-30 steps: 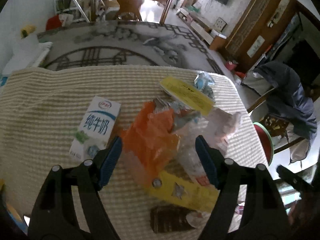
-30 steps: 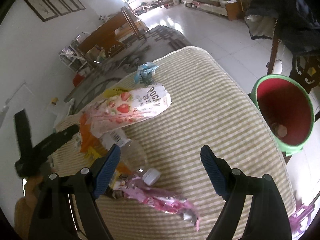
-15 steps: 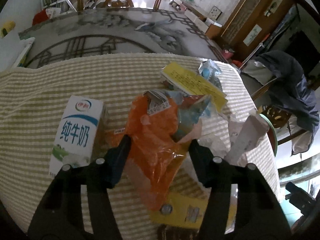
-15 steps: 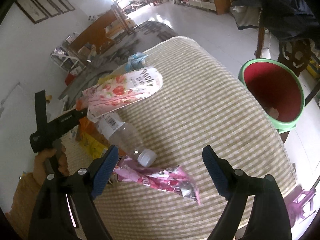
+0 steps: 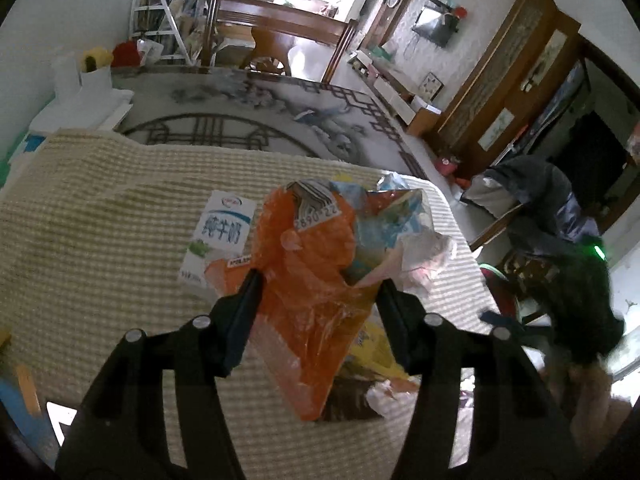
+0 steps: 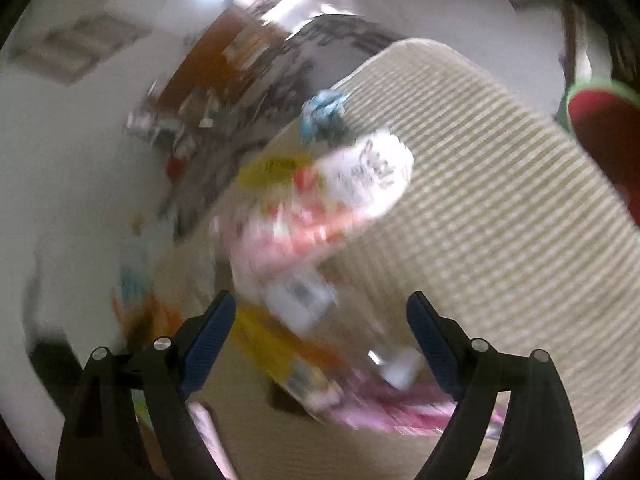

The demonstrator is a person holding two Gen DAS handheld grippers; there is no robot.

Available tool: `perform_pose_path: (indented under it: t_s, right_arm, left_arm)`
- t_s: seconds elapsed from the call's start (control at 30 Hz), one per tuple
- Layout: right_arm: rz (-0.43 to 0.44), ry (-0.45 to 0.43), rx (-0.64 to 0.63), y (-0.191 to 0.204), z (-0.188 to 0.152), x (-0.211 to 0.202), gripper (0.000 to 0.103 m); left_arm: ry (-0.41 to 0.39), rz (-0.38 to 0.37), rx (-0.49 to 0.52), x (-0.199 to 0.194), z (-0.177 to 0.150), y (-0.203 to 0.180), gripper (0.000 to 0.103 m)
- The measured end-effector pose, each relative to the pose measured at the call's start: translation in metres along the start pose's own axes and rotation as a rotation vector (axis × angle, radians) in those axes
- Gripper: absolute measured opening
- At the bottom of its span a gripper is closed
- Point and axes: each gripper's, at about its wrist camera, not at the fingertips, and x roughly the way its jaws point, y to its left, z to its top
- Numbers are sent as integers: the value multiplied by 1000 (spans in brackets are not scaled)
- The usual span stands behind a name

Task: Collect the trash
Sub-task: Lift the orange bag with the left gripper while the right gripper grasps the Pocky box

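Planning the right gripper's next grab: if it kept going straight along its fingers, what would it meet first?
Probably the clear plastic bottle lying between the opening right gripper fingers, just before the pink wrapper. The picture is blurred, so depth is uncertain.

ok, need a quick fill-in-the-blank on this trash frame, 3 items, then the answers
1. The left tool is shut on a crumpled wrapper whose main colour is ____.
2. On the striped cloth, just left of that wrapper, lies a white ____ carton.
3. The right tool has its jaws opening, and the pads grip ____.

Missing words: orange; milk; nothing
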Motion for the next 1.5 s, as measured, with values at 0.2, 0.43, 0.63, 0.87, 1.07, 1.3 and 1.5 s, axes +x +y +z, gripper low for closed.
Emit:
perform_pose_path:
  t_s: [0.2, 0.43, 0.63, 0.87, 1.07, 1.3, 1.5]
  right_arm:
    - [38, 14, 326, -21, 25, 33, 90]
    - [46, 46, 385, -25, 31, 57, 91]
    - [130, 92, 431, -32, 27, 74, 91]
    - [201, 104, 313, -14, 35, 66, 72]
    - [253, 75, 228, 3, 33, 40, 72]
    - [277, 37, 91, 19, 20, -5, 72]
    - [199, -33, -57, 24, 5, -42, 72]
  left_arm:
    - [-3, -12, 51, -7, -9, -16, 56]
    - [4, -7, 74, -10, -17, -21, 56]
    - [14, -6, 69, -8, -19, -18, 57]
    - [19, -9, 69, -7, -20, -18, 57]
    - [14, -7, 71, -5, -20, -20, 57]
    - [6, -1, 76, -4, -20, -25, 57]
    - [0, -7, 82, -2, -19, -34, 57]
